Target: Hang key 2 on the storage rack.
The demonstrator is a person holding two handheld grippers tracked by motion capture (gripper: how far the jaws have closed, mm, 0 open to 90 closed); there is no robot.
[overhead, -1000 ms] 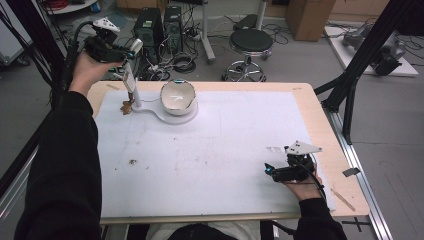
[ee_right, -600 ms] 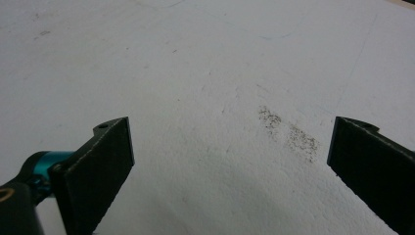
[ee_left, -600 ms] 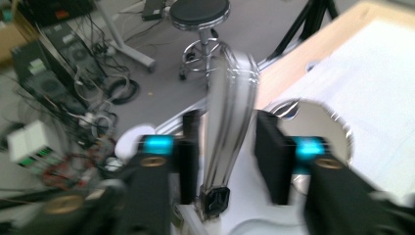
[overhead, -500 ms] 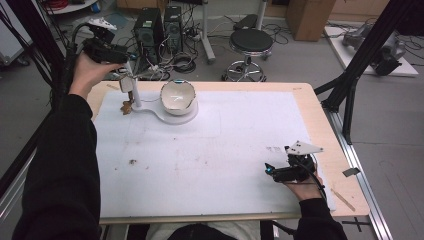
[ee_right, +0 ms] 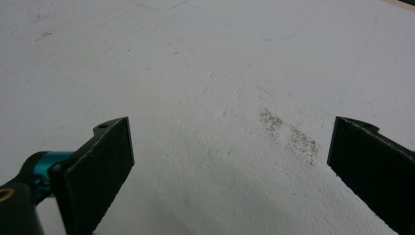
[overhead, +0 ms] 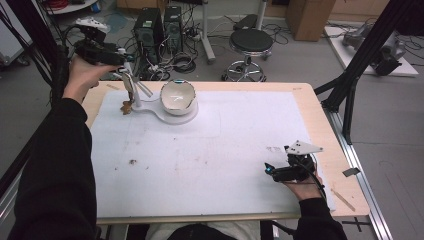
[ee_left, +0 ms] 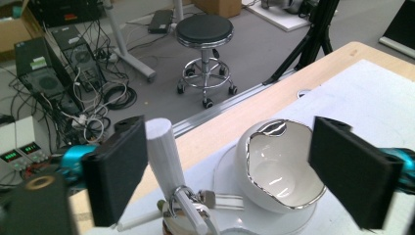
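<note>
A white bowl (overhead: 177, 95) with a silver rim sits on a white base (overhead: 165, 116) at the table's far left. From the base's left end rises a white handle (overhead: 134, 87) with a metal ring; something small and brown (overhead: 126, 107) lies at its foot. My left gripper (overhead: 125, 67) hovers over the handle's top; its jaws have just been opening. In the left gripper view the gripper (ee_left: 235, 166) is open: the handle (ee_left: 164, 152) stands by the left-hand pad, far from the other, with the bowl (ee_left: 279, 171) beyond. My right gripper (overhead: 270, 170) rests open on the white mat, near right; nothing lies between its jaws (ee_right: 230, 166).
A white mat (overhead: 215, 150) covers most of the wooden table (overhead: 320, 125). A brown crumb (overhead: 132, 161) lies on the mat, near left. Beyond the far edge stand a black stool (overhead: 252, 42) and computer towers (overhead: 160, 30) with cables. Black frame struts (overhead: 350, 90) rise at the right.
The left gripper was shut on the white handle; its jaws have since spread and let the handle go. The hand has drawn slightly up and back. The right hand has not moved.
</note>
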